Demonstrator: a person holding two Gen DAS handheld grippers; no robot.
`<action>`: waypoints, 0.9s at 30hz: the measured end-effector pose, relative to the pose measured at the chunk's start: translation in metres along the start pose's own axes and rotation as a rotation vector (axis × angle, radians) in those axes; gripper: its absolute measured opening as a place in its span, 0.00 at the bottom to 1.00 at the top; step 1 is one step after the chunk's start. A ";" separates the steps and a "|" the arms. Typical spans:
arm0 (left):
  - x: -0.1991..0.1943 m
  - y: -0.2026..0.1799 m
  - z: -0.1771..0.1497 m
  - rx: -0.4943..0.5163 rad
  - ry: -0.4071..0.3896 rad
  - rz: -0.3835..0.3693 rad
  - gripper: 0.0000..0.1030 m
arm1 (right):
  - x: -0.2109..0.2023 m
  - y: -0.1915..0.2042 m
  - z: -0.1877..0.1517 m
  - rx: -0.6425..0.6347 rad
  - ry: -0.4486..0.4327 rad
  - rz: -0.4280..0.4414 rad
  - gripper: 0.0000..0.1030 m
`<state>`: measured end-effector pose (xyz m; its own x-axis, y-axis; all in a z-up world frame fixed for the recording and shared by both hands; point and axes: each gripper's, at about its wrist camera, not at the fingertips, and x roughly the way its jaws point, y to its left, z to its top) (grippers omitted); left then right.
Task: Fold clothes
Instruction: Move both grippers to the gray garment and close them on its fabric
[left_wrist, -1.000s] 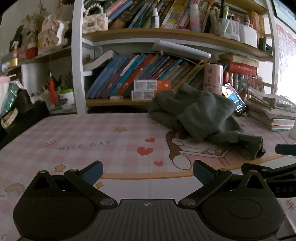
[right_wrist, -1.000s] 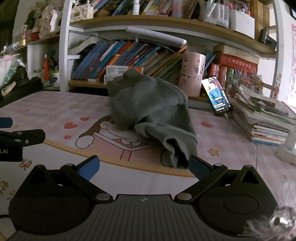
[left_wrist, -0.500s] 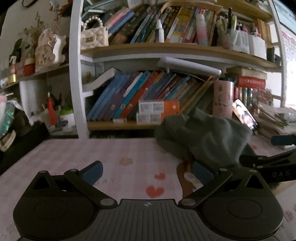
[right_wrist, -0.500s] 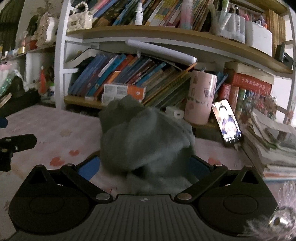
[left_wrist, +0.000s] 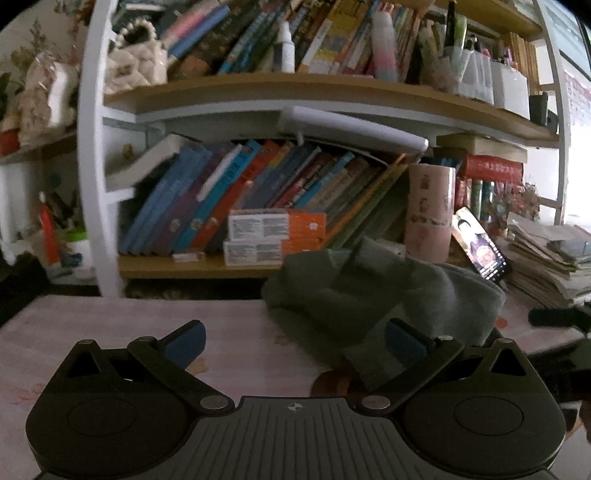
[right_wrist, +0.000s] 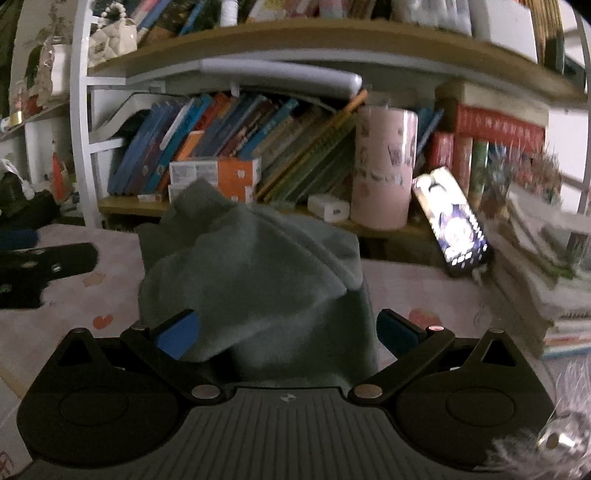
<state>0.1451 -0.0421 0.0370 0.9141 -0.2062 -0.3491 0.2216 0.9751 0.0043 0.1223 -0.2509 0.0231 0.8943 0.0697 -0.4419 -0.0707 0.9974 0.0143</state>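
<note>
A crumpled grey-green garment (right_wrist: 255, 277) lies in a heap on the pink patterned table cover (right_wrist: 417, 291). In the right wrist view its near folds fill the gap between the wide-apart blue pads of my right gripper (right_wrist: 286, 332), which is open around the cloth. The left wrist view has the garment (left_wrist: 373, 295) ahead and to the right. My left gripper (left_wrist: 293, 339) is open; its right pad (left_wrist: 400, 338) touches or overlaps the heap's near edge, its left pad over bare cover. Each gripper shows at the other view's edge.
A white bookshelf (left_wrist: 88, 166) packed with leaning books stands right behind the heap. A pink cylinder (right_wrist: 384, 170), a lit phone (right_wrist: 452, 229) and a stack of papers (left_wrist: 546, 258) sit at the back right. Small boxes (left_wrist: 273, 236) rest on the low shelf.
Both grippers have moved forward and low toward the garment, which now looms much larger. The heap now sits between the right gripper's pads. Both stay open.
</note>
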 end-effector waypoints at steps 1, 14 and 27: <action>0.005 -0.002 0.000 -0.011 0.006 -0.006 1.00 | 0.001 -0.001 -0.002 0.006 0.010 0.012 1.00; 0.058 -0.009 0.014 -0.102 0.054 -0.107 0.95 | 0.006 -0.018 -0.009 0.133 0.090 0.103 0.98; 0.089 -0.003 -0.005 -0.357 0.184 -0.324 0.52 | 0.021 -0.024 -0.017 0.183 0.164 0.090 0.99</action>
<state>0.2240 -0.0634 0.0008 0.7357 -0.5162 -0.4385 0.3246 0.8369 -0.4407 0.1350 -0.2735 -0.0015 0.8035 0.1691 -0.5708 -0.0522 0.9751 0.2153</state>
